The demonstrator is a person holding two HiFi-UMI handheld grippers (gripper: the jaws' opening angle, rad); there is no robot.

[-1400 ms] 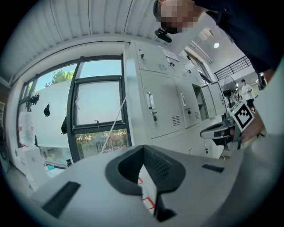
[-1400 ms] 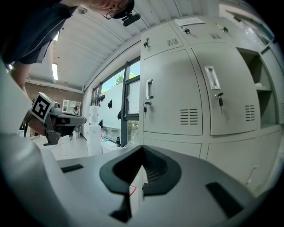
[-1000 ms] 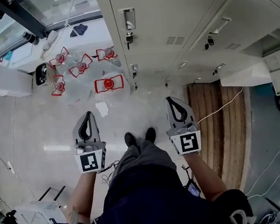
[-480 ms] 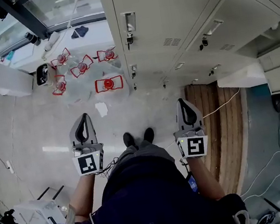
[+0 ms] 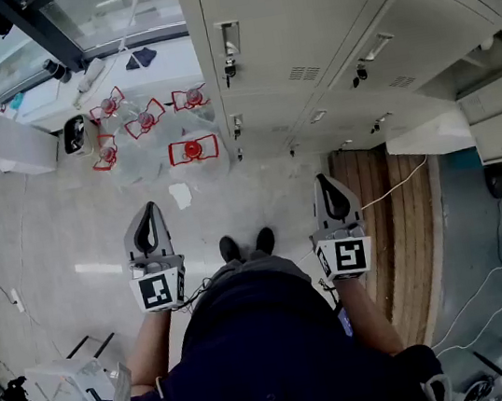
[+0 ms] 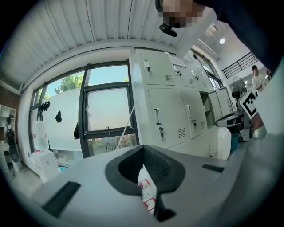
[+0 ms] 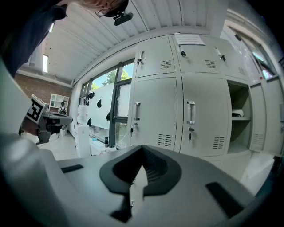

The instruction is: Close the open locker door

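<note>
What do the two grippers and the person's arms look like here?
The left gripper and right gripper are light grey tapered shells, each with a black ribbed claw and a white cube bearing a black square marker. The person wears a dark short-sleeved top.

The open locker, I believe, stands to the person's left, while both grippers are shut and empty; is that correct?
Not quite: the open locker stands to the person's right, not the left. The right gripper view shows its open compartment at the right edge of the locker row. The right gripper and the left gripper are indeed shut and empty.
</note>
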